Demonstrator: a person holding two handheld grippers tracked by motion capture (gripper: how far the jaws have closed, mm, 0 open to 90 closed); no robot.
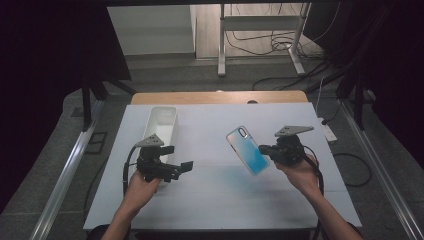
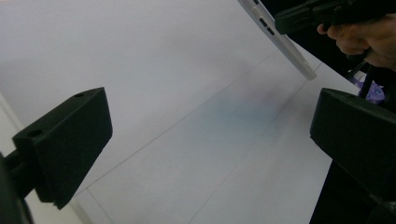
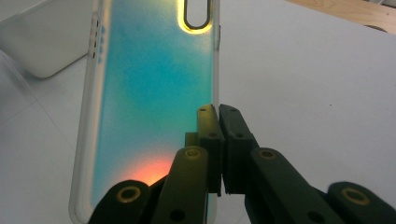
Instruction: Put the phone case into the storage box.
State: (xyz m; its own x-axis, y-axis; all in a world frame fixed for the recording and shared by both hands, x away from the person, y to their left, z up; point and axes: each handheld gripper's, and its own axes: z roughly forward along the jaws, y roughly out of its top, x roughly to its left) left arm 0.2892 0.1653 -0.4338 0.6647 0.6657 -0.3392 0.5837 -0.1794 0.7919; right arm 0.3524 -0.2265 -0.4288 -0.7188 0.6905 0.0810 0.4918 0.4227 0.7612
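A translucent blue phone case [image 1: 247, 150] with a camera cut-out hangs tilted above the white table [image 1: 215, 120]. My right gripper [image 1: 266, 149] is shut on its right edge. In the right gripper view the two jaws [image 3: 218, 116] pinch the rim of the case [image 3: 149, 84], which glows blue with an orange patch low down. My left gripper [image 1: 183, 167] is held over the table's left part, open, pointing toward the case. In the left gripper view its jaws [image 2: 210, 135] stand wide apart with nothing between them, and the case's edge [image 2: 280, 39] shows at the upper right.
A white oblong bin [image 1: 161, 111] stands at the table's back left, also seen as the white bin [image 3: 42, 42] in the right gripper view. Beyond the table's wooden far edge [image 1: 220, 96] are floor cables and a metal stand. Dark curtains flank both sides.
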